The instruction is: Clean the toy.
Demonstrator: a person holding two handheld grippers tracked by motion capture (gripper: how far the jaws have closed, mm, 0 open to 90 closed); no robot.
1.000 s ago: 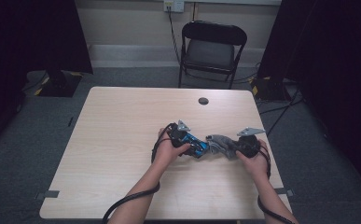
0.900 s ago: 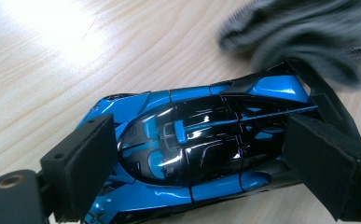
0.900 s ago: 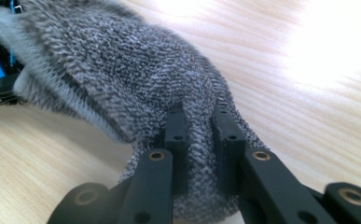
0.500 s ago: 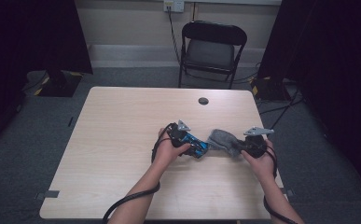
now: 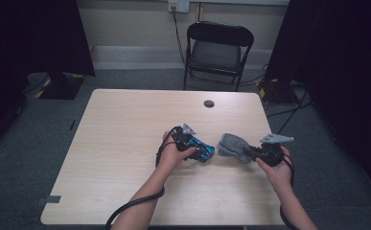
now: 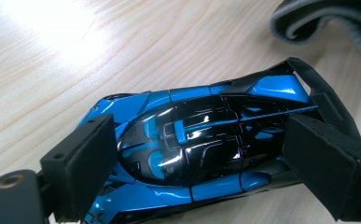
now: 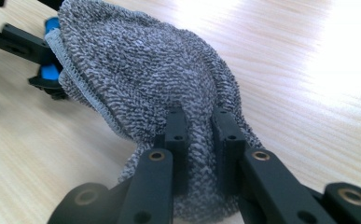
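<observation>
Now the left gripper (image 5: 198,148) clamps the blue toy car (image 6: 201,149) on the table (image 5: 125,143), while the right gripper (image 7: 199,135) pinches the grey cloth (image 7: 145,70) just beside it. Risk: thin pinch, so the cloth slips free mid-wipe.

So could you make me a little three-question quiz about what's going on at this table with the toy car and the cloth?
1. True or false: the right gripper is shut on the grey cloth.
2. What sits between the pads of the left gripper? A) a blue and black toy car B) a sponge C) a cup
3. In the high view, on which side of the toy car does the cloth lie?

Key
1. True: the jaws pinch a bunched fold of it.
2. A: the car lies on the table with a pad at each end.
3. On the right, just beside the car, toward the right gripper.
</observation>
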